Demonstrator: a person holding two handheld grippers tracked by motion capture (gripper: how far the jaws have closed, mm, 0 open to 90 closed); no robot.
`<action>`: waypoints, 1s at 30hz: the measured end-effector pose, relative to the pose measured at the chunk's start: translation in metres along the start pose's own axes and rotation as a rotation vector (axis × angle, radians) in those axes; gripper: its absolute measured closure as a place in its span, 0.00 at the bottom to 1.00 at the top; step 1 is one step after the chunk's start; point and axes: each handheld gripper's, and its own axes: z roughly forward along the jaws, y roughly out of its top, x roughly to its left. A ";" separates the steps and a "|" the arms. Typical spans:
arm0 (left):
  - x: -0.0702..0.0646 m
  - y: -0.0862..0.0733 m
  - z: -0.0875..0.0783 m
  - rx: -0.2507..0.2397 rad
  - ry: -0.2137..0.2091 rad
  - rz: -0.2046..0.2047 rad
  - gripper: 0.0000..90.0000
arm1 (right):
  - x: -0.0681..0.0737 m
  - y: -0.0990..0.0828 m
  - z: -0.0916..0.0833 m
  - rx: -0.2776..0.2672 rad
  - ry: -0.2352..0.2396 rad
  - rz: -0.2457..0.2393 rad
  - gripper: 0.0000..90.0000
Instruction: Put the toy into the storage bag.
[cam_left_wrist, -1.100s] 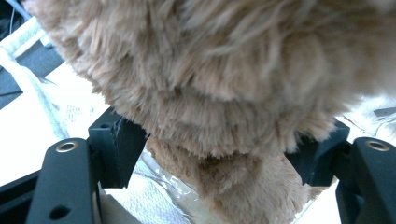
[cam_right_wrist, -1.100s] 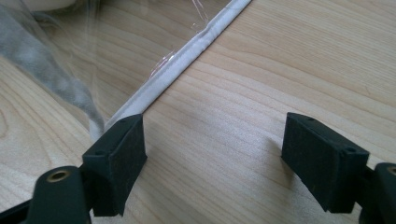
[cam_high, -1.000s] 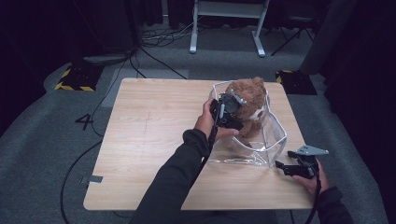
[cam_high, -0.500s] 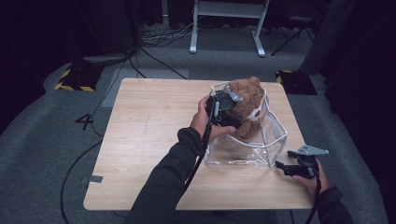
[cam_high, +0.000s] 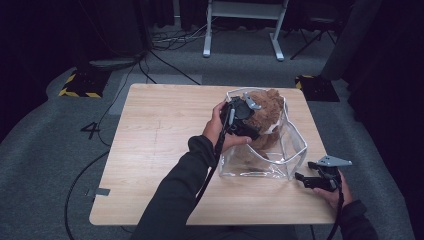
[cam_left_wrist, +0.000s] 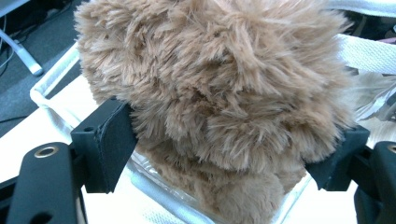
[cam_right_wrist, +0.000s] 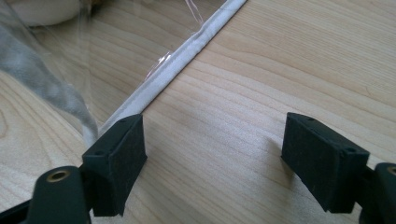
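A fluffy brown teddy bear sits in a clear plastic bag with white trim, standing on the right half of the wooden table. My left gripper reaches into the bag's mouth from the left. In the left gripper view the bear fills the gap of the left gripper; its jaws have just been opening, and the fur only brushes both pads. My right gripper rests low on the table right of the bag. It stands open over bare wood, beside the bag's white seam.
The table's left half is bare wood. Past the far edge, a grey floor holds cables, a white stand's legs and a yellow-and-black striped block. The right gripper sits close to the table's right front corner.
The left hand has shifted slightly at the bag's mouth, the bear staying in the bag. The right gripper has kept still.
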 end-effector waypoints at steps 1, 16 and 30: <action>0.001 0.000 -0.001 -0.005 -0.005 0.002 0.22 | 0.000 0.000 0.000 -0.001 -0.001 0.000 0.24; 0.003 -0.003 -0.026 -0.021 -0.020 0.046 0.22 | 0.000 0.000 0.000 -0.001 -0.001 0.001 0.24; 0.009 -0.012 -0.043 -0.059 -0.031 0.046 0.22 | 0.000 0.000 0.000 0.000 -0.001 0.002 0.24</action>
